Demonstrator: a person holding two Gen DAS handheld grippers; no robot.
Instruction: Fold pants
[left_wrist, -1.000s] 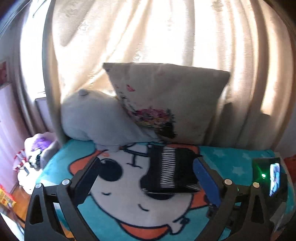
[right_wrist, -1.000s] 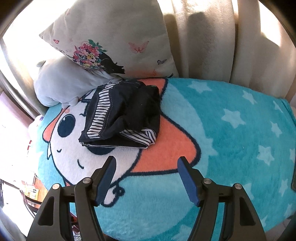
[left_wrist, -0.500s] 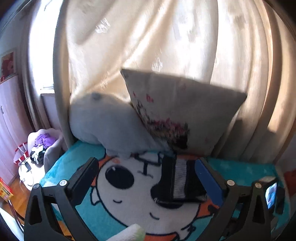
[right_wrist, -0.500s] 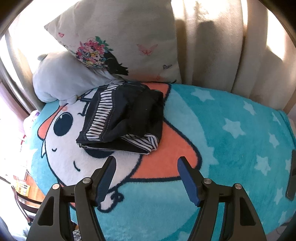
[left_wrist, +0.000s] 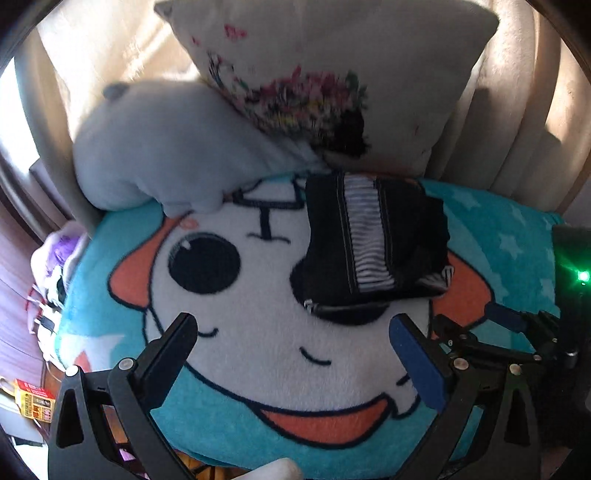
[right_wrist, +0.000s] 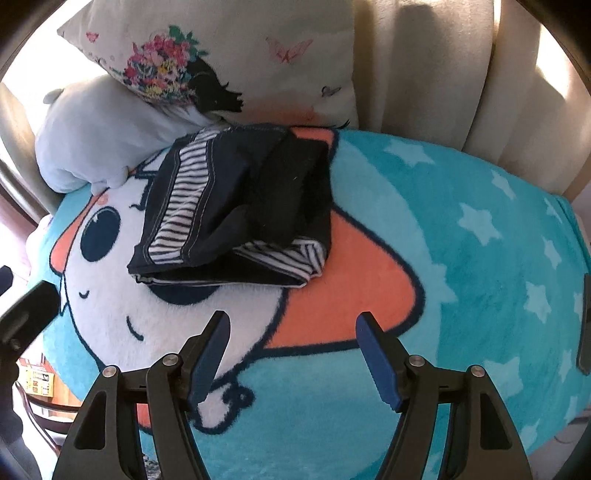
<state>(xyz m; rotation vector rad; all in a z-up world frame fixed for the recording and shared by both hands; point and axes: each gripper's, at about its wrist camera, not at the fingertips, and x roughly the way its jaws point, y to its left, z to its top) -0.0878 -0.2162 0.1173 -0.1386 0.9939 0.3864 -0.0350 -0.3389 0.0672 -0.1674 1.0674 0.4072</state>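
Observation:
The dark pants with a black-and-white striped lining (left_wrist: 373, 240) lie folded in a compact bundle on the turquoise cartoon blanket (left_wrist: 258, 339), close to the pillows. They also show in the right wrist view (right_wrist: 240, 206). My left gripper (left_wrist: 291, 343) is open and empty, hovering in front of the bundle. My right gripper (right_wrist: 293, 343) is open and empty, also short of the bundle, over the blanket (right_wrist: 461, 277). The right gripper's frame (left_wrist: 495, 343) shows at the right of the left wrist view.
A floral pillow (right_wrist: 236, 62) and a pale grey cushion (right_wrist: 96, 133) lean against cream curtains (right_wrist: 424, 66) behind the pants. A dark device with a green light (left_wrist: 580, 273) stands at the blanket's right edge. The blanket's left edge drops to a cluttered floor (left_wrist: 33, 398).
The left wrist view has tilted down and moved closer to the blanket and pants. The right gripper has drawn slightly nearer. The pants have not moved; both grippers stay open.

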